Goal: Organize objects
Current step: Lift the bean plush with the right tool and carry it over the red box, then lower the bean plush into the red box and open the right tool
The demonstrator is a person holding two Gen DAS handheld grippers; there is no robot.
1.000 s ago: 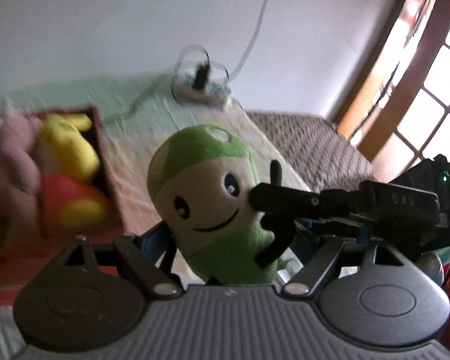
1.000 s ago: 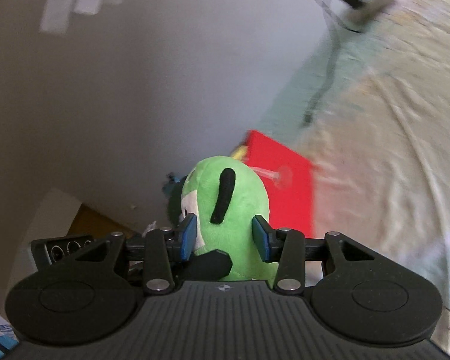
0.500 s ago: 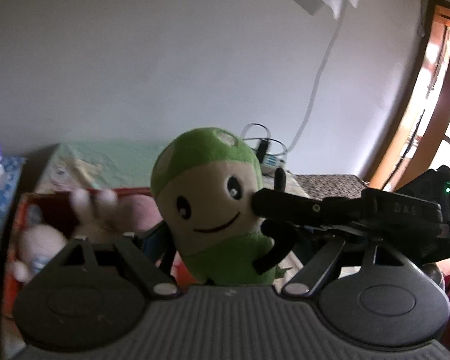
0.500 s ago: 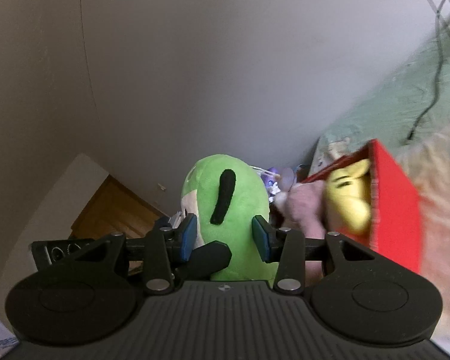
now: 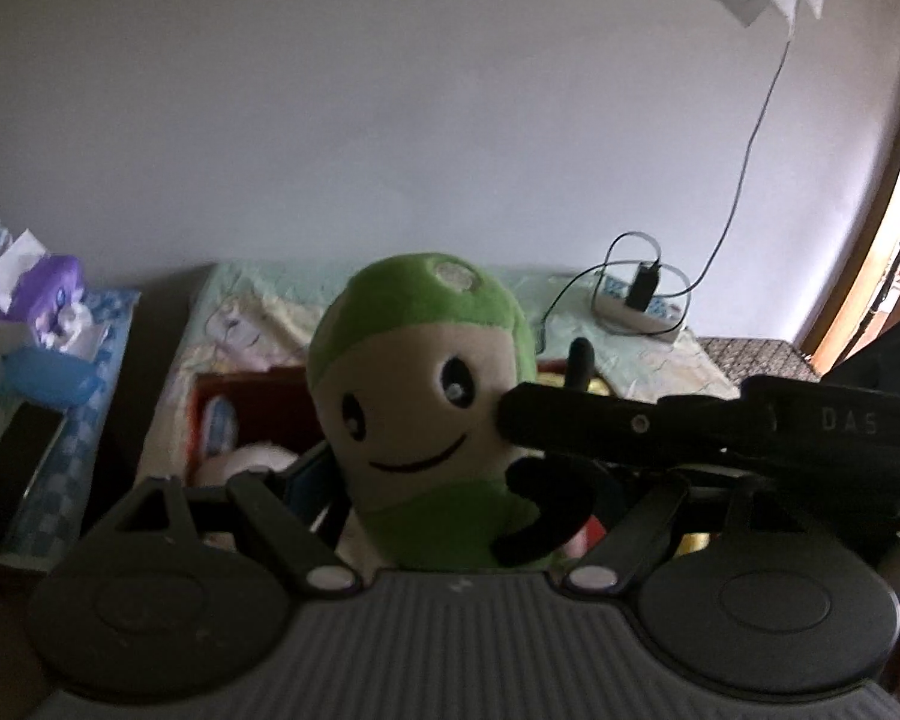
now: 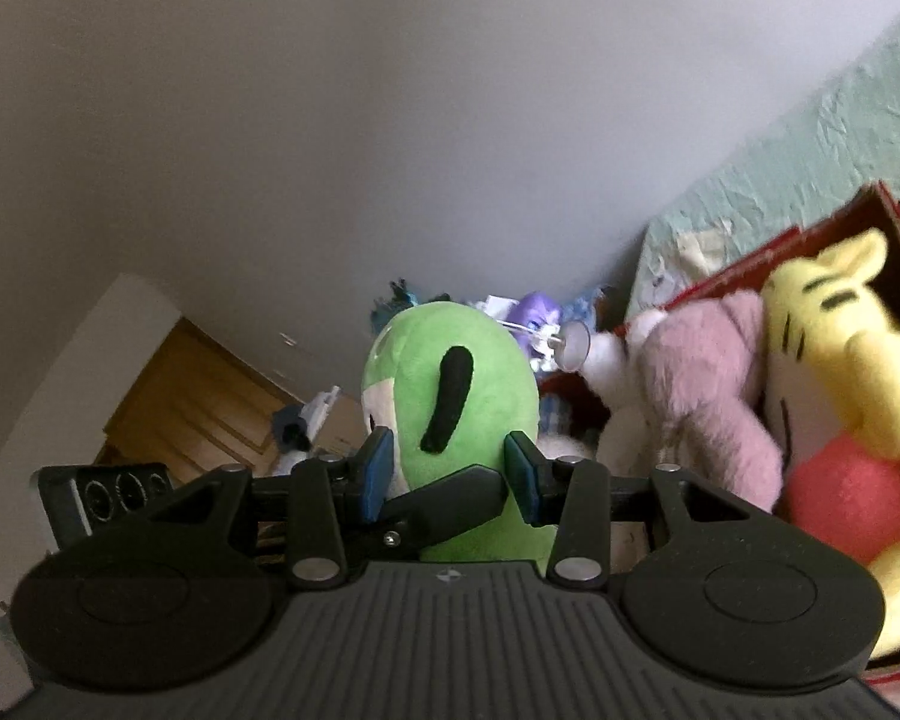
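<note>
Between the blue pads of the right gripper, at 12 o'clock in the right wrist view: green plush toy, clamped low on its body, long axis upright, black arm strip running up its side.

Item: left gripper. The same plush stands at 12 o'clock between its fingers, face toward the camera. One blue pad shows beside the toy at its 9 o'clock; the other finger is hidden behind the right gripper's black bar, which crosses from 3 o'clock and touches the plush's cheek. Whether the left jaws actually press the toy cannot be told.

Item: red box, on the bed, at 2 to 3 o'clock from the plush in the right wrist view, just beside it. Contents: pink plush and yellow bear in red shirt, filling most of the visible opening.

Governing relation (judgement): the box lies to the right of the held toy and behind it, so the carry goes toward 2 o'clock, then down. The right gripper is both the holder and the nearer one. Free space in the box looks tight.

Item: power strip with plugged charger, far end of the bed, 1 o'clock in the left wrist view.

Writing: "DAS" embossed on the right gripper's body. Nothing else can be read.
</note>
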